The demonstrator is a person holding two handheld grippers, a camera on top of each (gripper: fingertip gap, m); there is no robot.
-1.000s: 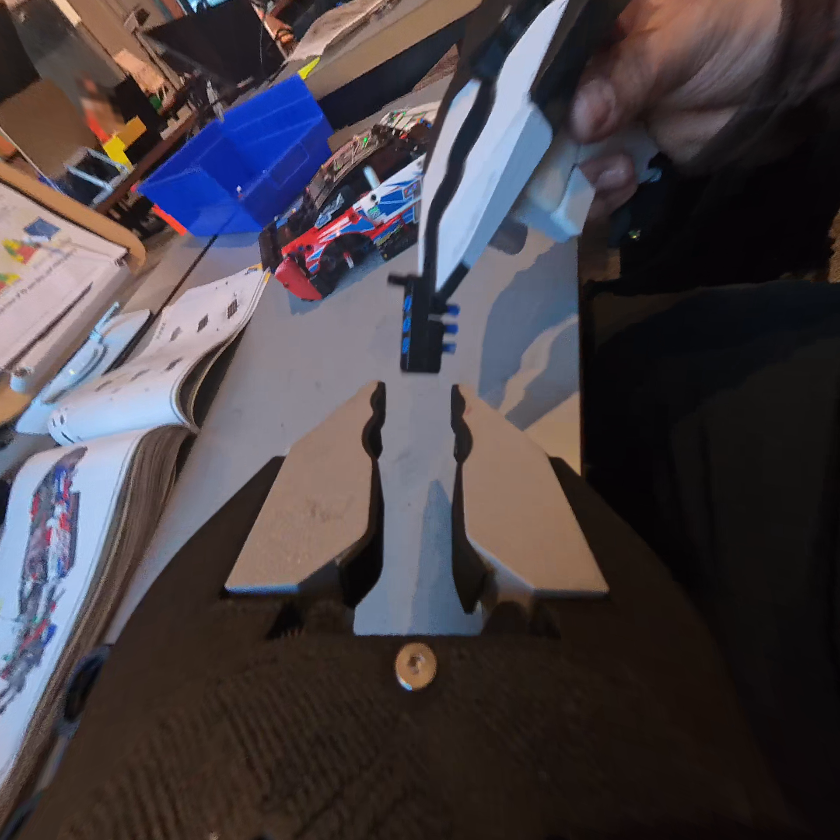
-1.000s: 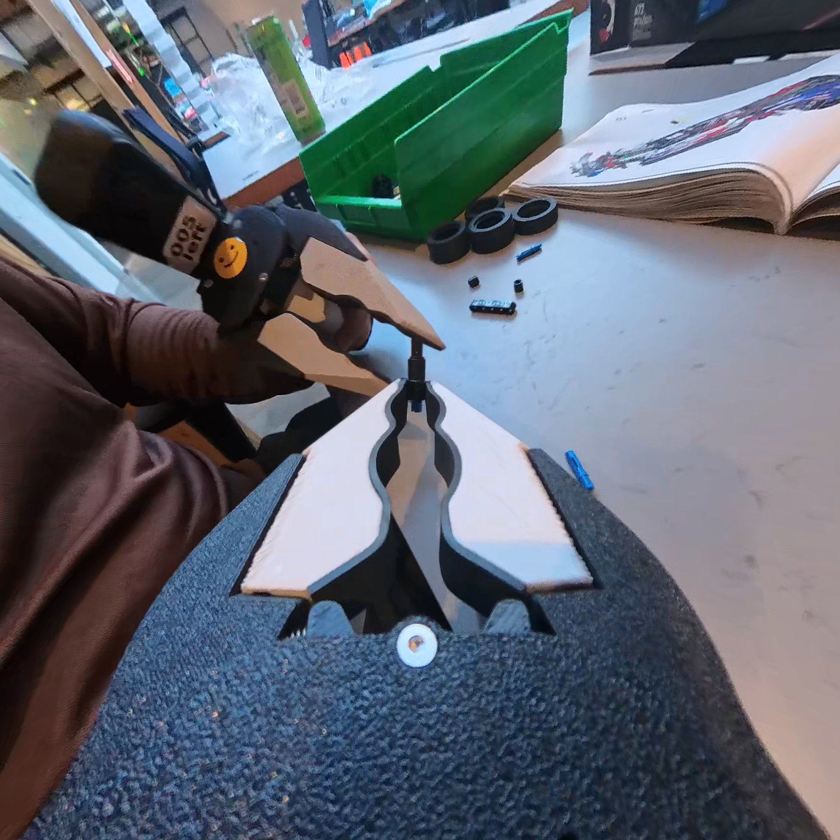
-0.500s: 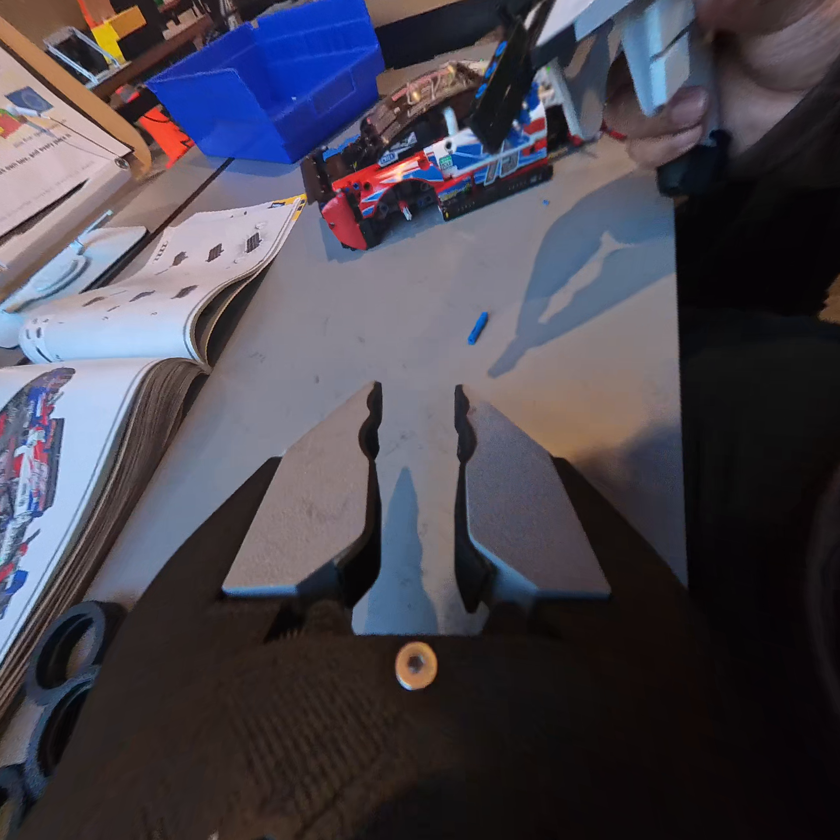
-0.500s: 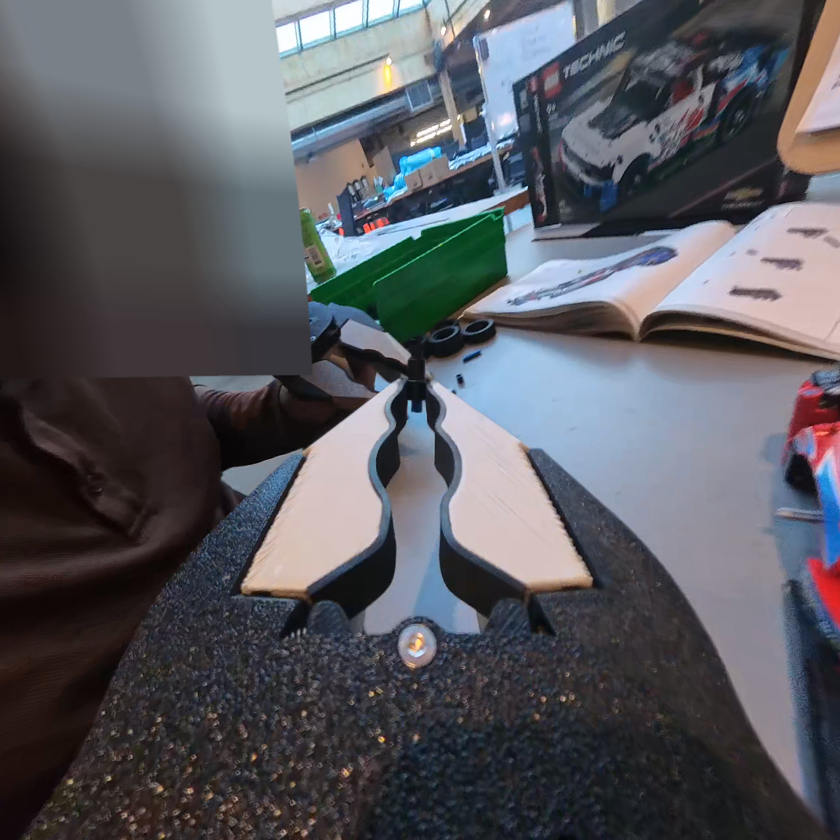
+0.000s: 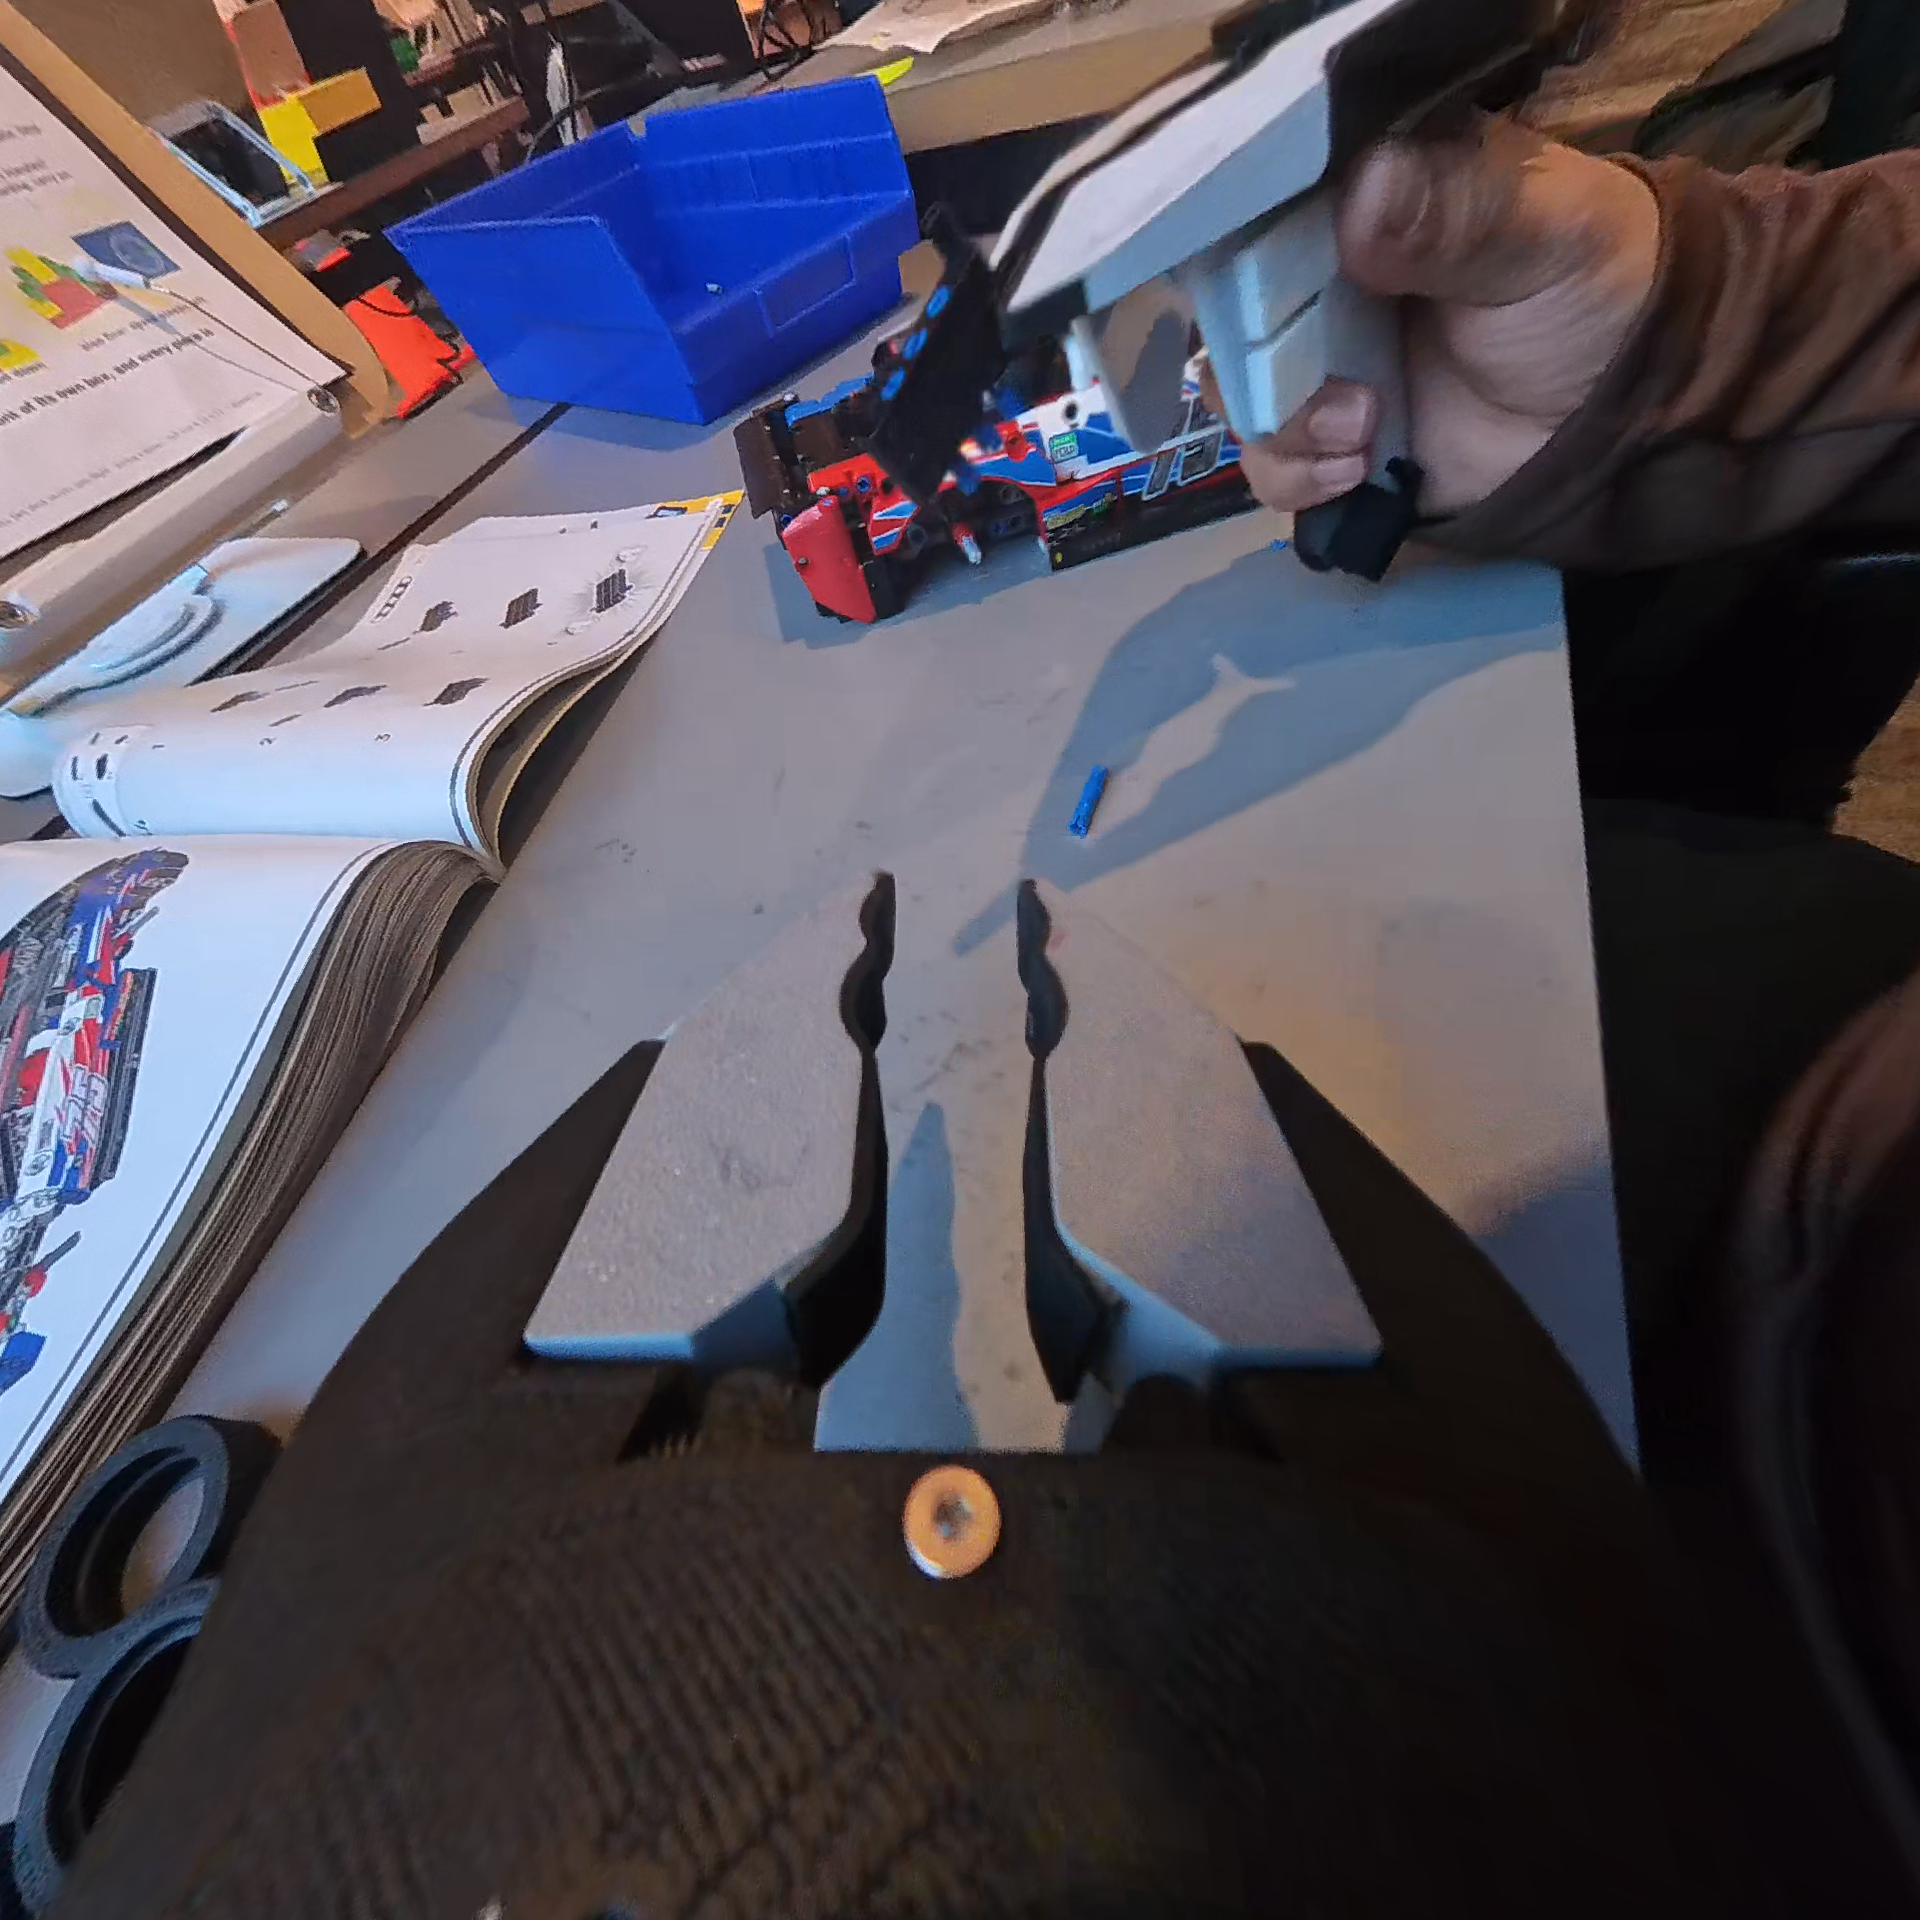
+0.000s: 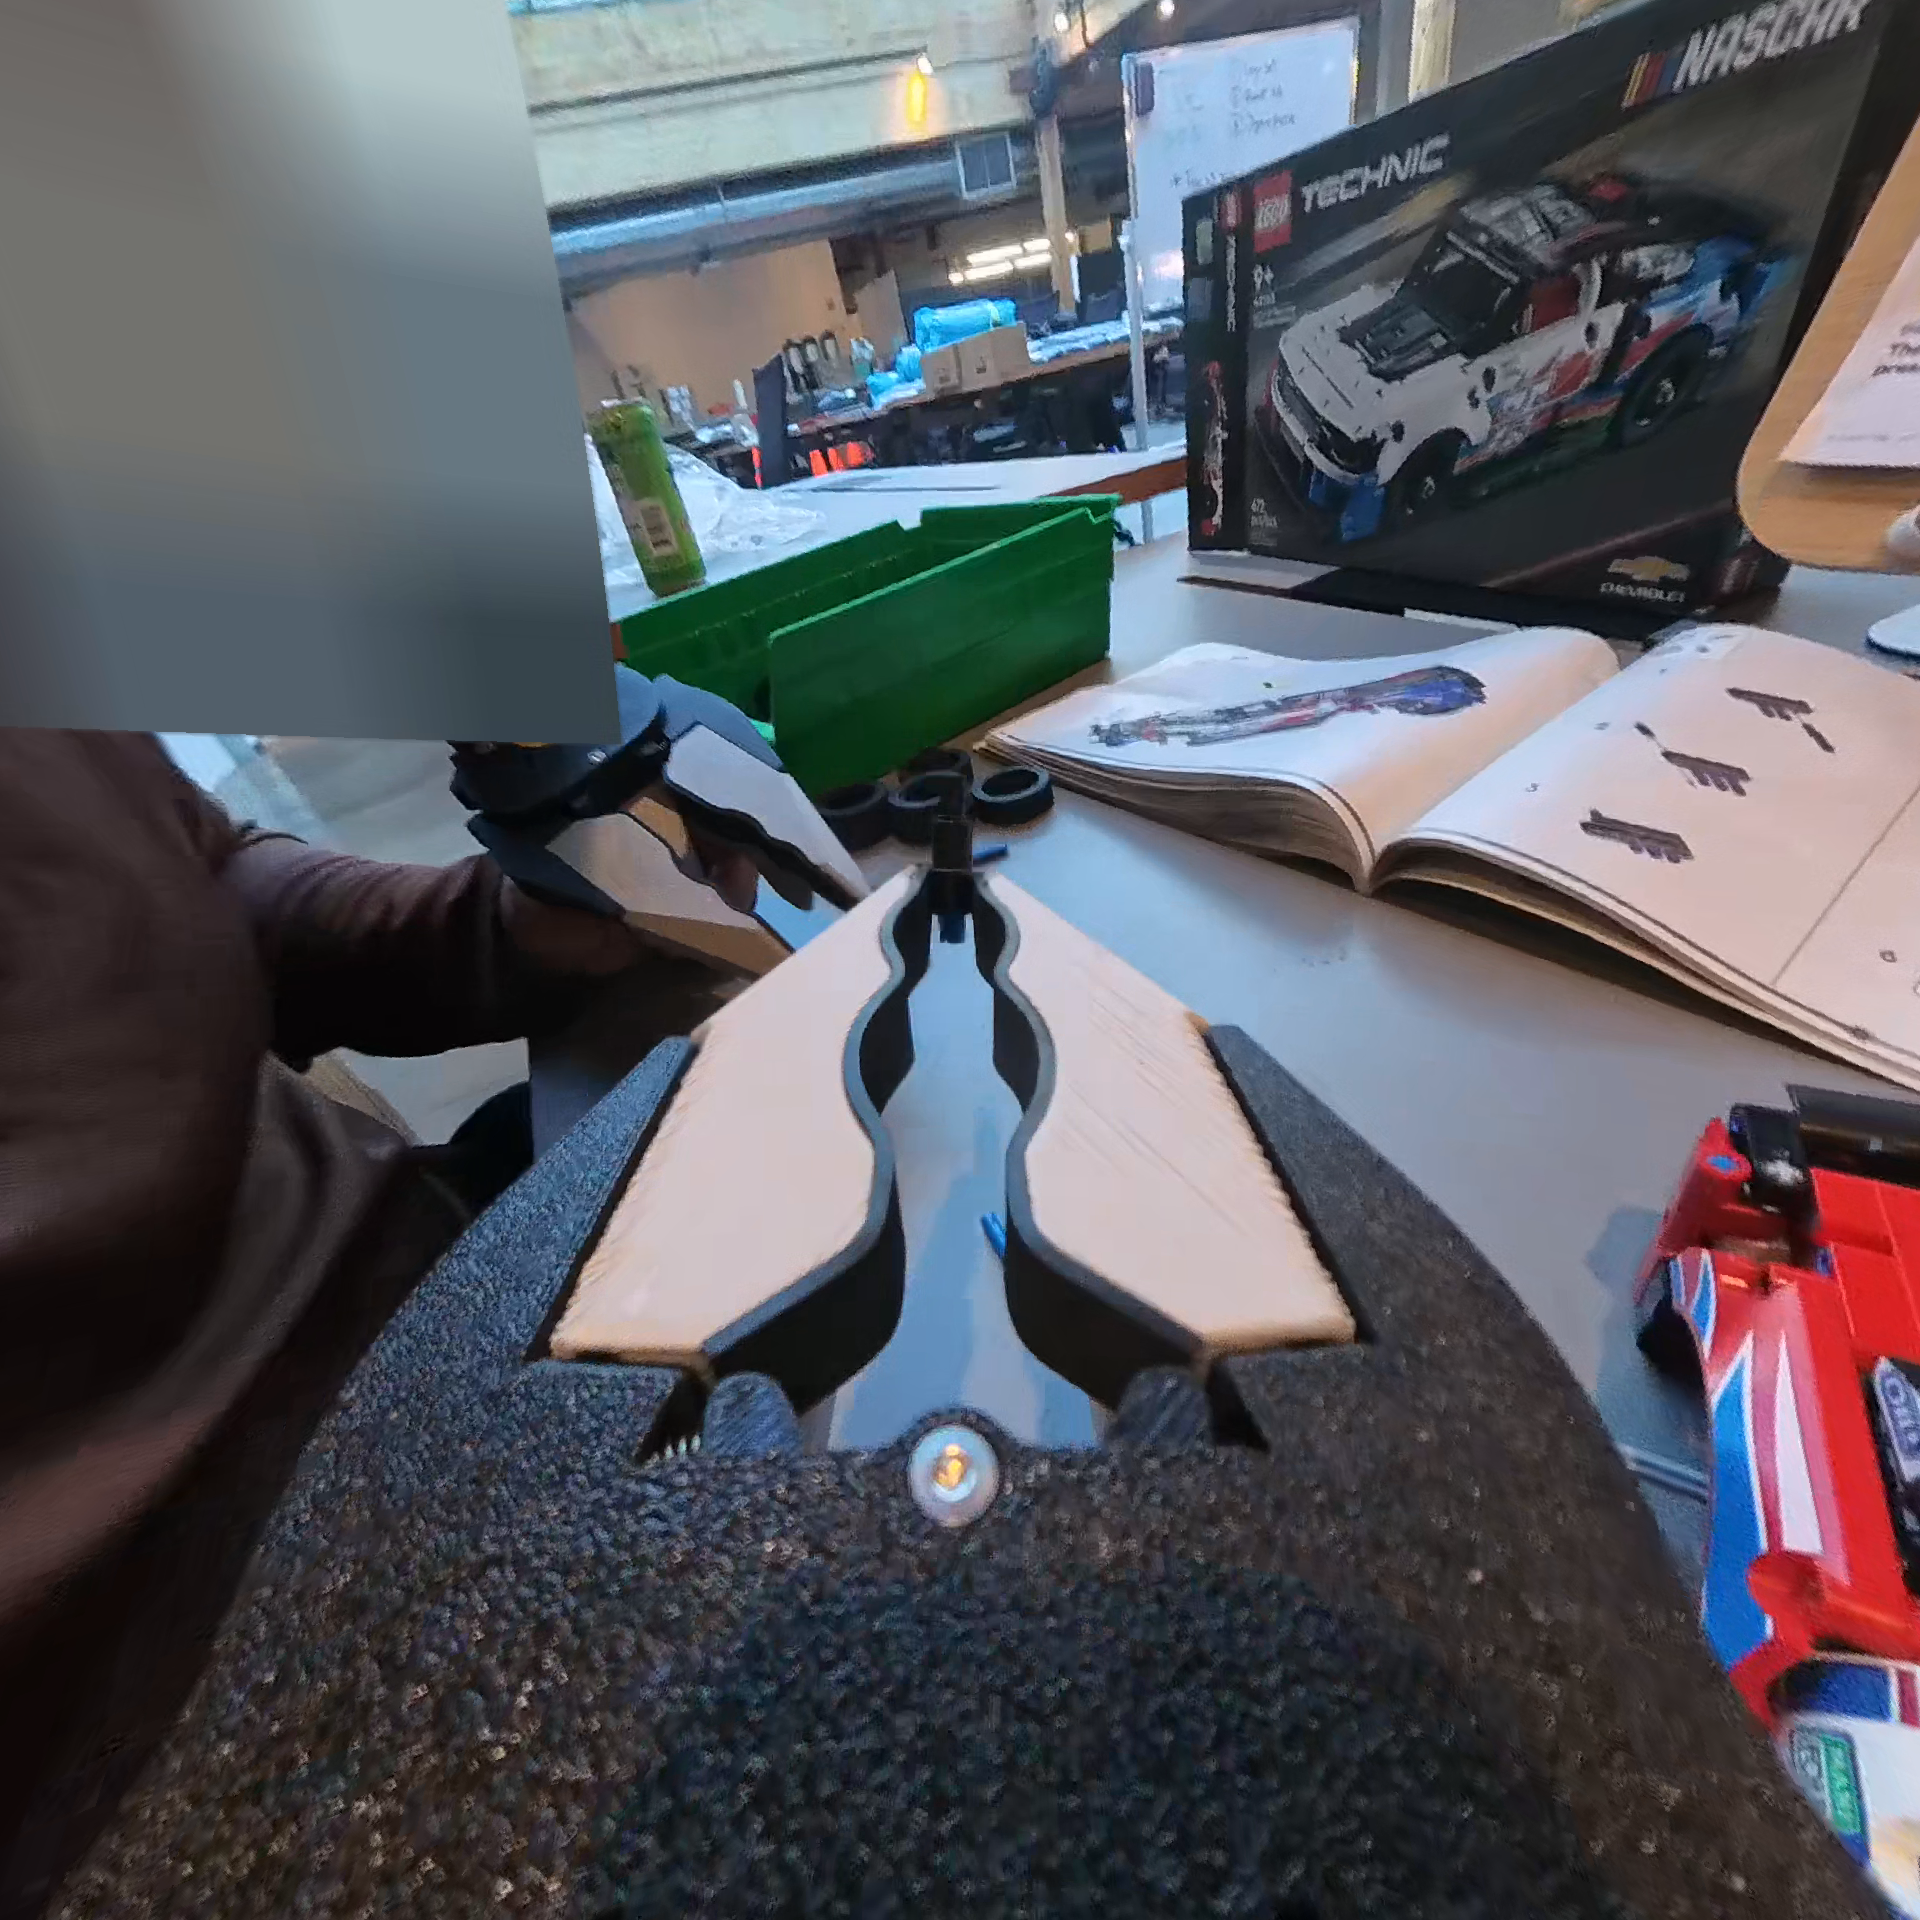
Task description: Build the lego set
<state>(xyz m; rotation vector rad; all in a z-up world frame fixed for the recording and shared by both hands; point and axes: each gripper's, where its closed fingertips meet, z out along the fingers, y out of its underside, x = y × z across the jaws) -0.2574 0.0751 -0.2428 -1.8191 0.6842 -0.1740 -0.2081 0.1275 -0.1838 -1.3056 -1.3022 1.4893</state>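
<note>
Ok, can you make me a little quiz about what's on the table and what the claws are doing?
1. True or false: the left claw is holding a piece.
2. Which claw grips the black piece with blue pins? A) left B) right C) neither
3. Fill in: the loose blue pin lies on the ____, in front of the car model.

Key: 1 false, it is open and empty. 2 B. 3 table.
</note>
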